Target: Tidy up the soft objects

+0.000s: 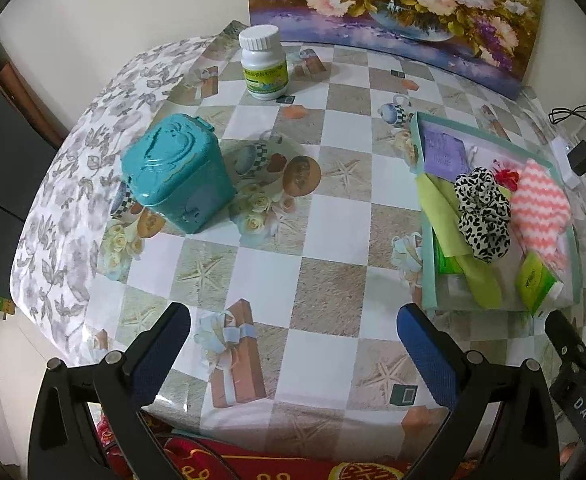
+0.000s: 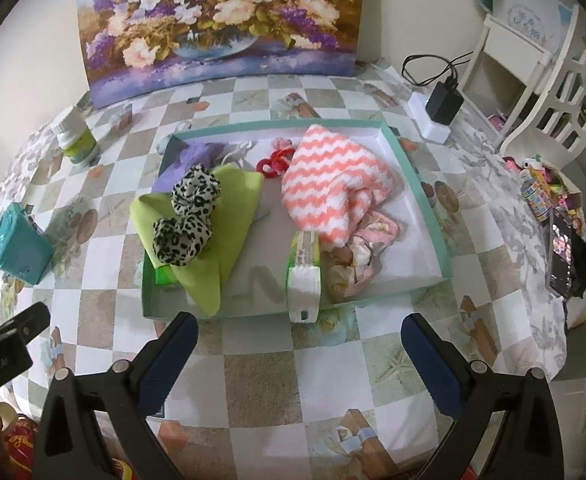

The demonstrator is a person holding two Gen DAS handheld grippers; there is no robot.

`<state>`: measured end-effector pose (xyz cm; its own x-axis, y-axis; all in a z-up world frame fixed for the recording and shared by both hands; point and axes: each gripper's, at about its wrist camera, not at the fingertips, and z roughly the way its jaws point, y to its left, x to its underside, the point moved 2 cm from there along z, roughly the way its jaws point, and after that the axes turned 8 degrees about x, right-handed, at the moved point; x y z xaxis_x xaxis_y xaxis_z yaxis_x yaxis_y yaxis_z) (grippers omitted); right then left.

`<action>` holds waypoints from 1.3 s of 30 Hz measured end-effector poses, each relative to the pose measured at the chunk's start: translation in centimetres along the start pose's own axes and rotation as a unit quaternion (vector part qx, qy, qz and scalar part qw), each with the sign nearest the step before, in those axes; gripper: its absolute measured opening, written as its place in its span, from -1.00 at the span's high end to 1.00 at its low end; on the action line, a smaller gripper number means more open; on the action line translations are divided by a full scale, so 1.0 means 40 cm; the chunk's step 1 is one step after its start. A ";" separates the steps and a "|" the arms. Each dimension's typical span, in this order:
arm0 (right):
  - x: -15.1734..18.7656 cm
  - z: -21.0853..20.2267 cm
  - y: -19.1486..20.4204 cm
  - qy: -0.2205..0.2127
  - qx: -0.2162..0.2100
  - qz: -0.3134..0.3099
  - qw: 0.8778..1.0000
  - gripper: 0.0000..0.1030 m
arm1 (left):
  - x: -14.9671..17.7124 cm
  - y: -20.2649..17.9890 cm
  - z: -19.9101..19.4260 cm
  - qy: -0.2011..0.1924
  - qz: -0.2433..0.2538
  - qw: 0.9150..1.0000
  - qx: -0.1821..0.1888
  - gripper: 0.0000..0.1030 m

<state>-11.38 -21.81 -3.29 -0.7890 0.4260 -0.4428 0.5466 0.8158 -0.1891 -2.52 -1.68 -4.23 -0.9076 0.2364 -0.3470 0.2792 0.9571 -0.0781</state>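
Both grippers hang low over the near edge of the table, each with its blue-padded fingers spread wide and nothing between them: the left gripper (image 1: 293, 332) over bare checks, the right gripper (image 2: 299, 340) just short of the tray.

Largest is the table (image 2: 261, 376) itself, under a glossy cloth of white and sandy checks printed with starfish, gift boxes and teapots; a grey leaf-patterned cloth (image 1: 73, 184) shows beyond its left edge. A flower painting (image 2: 221, 20) leans against the cream wall at the far side. A white chair (image 2: 533, 76) stands off to the right.

The shallow teal-rimmed tray (image 2: 425, 196) sits right of centre and holds the soft things: a coral and white zigzag cloth (image 2: 329, 176) heaped at its middle, a lime green cloth (image 2: 229, 216) draped over its left rim, a black and white spotted scrunchie (image 2: 189, 212) lying on that green cloth, a pink floral fabric (image 2: 361, 252) at the near right, touching the zigzag cloth, and a green tissue pack (image 2: 303, 276) on edge, poking over the near rim.

Left of the tray, well apart, stands a teal lidded box (image 1: 177, 176), and behind it a white pill bottle (image 1: 263, 64) whose green label is too small to read. A black charger (image 2: 445, 102) sits on a white block by the far right corner.

"DAS" reads on the right gripper's body at the edge of the left wrist view.
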 end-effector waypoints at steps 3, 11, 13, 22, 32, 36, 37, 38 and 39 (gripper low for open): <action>-0.001 -0.002 0.000 -0.003 0.001 -0.002 1.000 -1.00 | 0.002 0.001 -0.006 -0.003 0.003 1.000 -0.002 -1.00; -0.004 -0.003 0.010 -0.005 -0.001 -0.010 1.000 -1.00 | 0.000 -0.008 0.002 0.002 0.015 1.000 -0.001 -1.00; -0.005 -0.002 0.011 -0.005 -0.002 -0.012 1.000 -1.00 | 0.000 -0.010 0.005 0.004 0.018 1.000 -0.002 -1.00; -0.005 0.002 0.016 -0.003 -0.003 -0.017 1.000 -1.00 | 0.000 -0.016 0.010 0.006 0.025 1.000 -0.005 -1.00; -0.004 0.006 0.016 -0.001 -0.004 -0.018 1.000 -1.00 | 0.000 -0.015 0.011 0.007 0.027 1.000 -0.005 -1.00; -0.004 0.009 0.016 0.000 -0.003 -0.018 1.000 -1.00 | 0.001 -0.015 0.013 0.008 0.027 1.000 -0.005 -1.00; -0.005 0.008 0.016 0.000 -0.003 -0.018 1.000 -1.00 | 0.001 -0.015 0.013 0.008 0.027 1.000 -0.006 -1.00; -0.004 0.009 0.015 0.000 -0.003 -0.018 1.000 -1.00 | 0.001 -0.015 0.013 0.008 0.027 1.000 -0.006 -1.00; -0.005 0.008 0.016 0.000 -0.003 -0.018 1.000 -1.00 | 0.001 -0.015 0.013 0.008 0.027 1.000 -0.005 -1.00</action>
<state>-10.79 -21.49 -3.61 -0.8086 0.3960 -0.4351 0.5154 0.8334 -0.1994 -2.57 -2.35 -4.68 -0.8962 0.2900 -0.3358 0.3244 0.9446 -0.0497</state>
